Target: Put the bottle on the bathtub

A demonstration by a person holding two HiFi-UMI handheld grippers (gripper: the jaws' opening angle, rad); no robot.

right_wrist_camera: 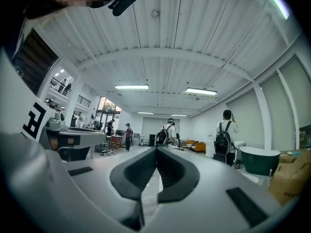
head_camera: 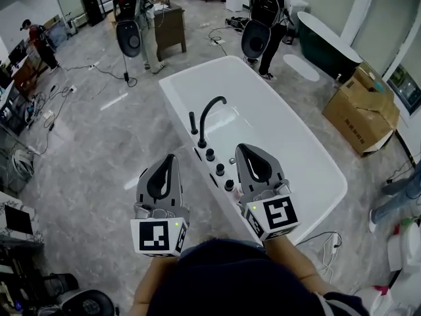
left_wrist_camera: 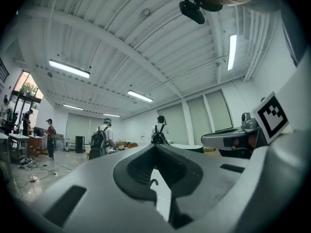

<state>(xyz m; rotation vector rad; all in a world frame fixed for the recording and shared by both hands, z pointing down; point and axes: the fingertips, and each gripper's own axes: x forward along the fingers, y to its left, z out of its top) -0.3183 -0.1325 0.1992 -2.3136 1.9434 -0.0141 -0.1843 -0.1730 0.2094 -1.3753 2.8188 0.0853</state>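
Observation:
The white bathtub [head_camera: 309,176] fills the middle of the head view, with a black curved faucet [head_camera: 209,114] and a row of black knobs [head_camera: 220,170] on its near-left rim. I see no bottle in any view. My left gripper [head_camera: 171,158] [left_wrist_camera: 155,146] is held up close below my head, left of the tub rim, its jaws shut with nothing between them. My right gripper [head_camera: 241,147] [right_wrist_camera: 156,149] is beside it over the rim near the knobs, also shut and holding nothing. Both gripper views look level across the room, and each shows the other gripper's marker cube at its edge.
Two people with backpacks [head_camera: 135,18] [head_camera: 263,25] stand beyond the tub's far end. A dark green tub [head_camera: 325,45] and a cardboard box [head_camera: 360,110] are at the right. A wooden cabinet [head_camera: 170,28] stands at the back, and cables [head_camera: 46,120] trail over the grey floor at the left.

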